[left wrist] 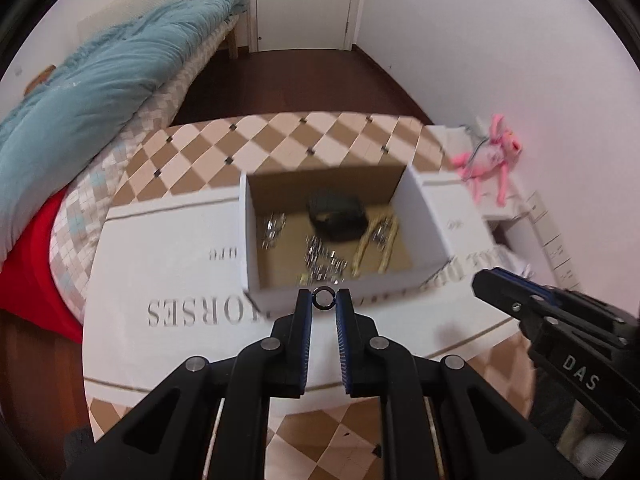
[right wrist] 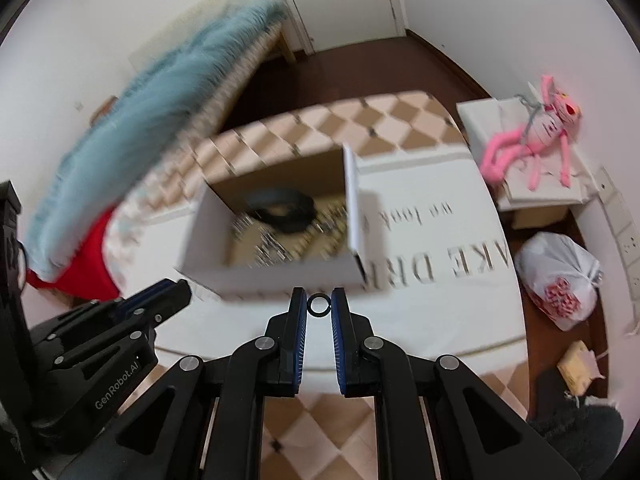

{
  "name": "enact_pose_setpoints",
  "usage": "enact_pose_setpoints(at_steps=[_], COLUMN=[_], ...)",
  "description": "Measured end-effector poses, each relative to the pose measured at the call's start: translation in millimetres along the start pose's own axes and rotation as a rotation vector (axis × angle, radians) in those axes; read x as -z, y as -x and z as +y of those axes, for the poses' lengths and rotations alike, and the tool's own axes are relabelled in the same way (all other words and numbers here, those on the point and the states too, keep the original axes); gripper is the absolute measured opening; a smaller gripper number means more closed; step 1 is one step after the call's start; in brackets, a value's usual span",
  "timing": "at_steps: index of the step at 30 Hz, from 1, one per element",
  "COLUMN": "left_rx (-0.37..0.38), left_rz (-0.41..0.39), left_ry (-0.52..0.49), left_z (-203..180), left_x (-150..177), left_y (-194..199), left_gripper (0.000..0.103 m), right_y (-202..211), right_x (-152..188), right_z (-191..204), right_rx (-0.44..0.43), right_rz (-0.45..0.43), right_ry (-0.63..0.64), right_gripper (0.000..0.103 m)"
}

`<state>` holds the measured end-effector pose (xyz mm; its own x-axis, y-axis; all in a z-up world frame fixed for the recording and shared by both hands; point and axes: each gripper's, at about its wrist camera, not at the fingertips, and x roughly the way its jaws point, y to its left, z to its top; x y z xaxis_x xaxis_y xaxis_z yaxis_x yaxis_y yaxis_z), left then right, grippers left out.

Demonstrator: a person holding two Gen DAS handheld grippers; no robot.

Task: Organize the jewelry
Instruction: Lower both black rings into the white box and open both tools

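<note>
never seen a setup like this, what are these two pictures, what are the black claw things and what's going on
These are no robot arms: a person holds a two-finger gripper in each hand, and each has a fisheye camera looking along its fingers. One picture is from the left gripper, the other from the right gripper; each also shows the other at its edge. Each is shut on a small dark ring: one ring on the left, another ring on the right. Ahead, on a white printed cloth over a checkered cover, stands an open cardboard box with silvery and golden jewelry and a dark band.
</note>
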<state>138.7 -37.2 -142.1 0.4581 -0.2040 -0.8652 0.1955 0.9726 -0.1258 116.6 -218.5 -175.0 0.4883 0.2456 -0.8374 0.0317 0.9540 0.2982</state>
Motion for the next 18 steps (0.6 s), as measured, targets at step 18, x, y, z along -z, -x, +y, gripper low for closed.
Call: enact_pose_setpoints(at_steps=[18], left_rx=[-0.037], left_rz=[0.112], left_ry=[0.095], left_z=[46], left_x=[-84], left_y=[-35], left_gripper=[0.047], right_y=[-59], right_x=[-91], right_z=[1], right_rx=[0.027], right_rz=[0.149], right_ry=[0.006], right_gripper=[0.041])
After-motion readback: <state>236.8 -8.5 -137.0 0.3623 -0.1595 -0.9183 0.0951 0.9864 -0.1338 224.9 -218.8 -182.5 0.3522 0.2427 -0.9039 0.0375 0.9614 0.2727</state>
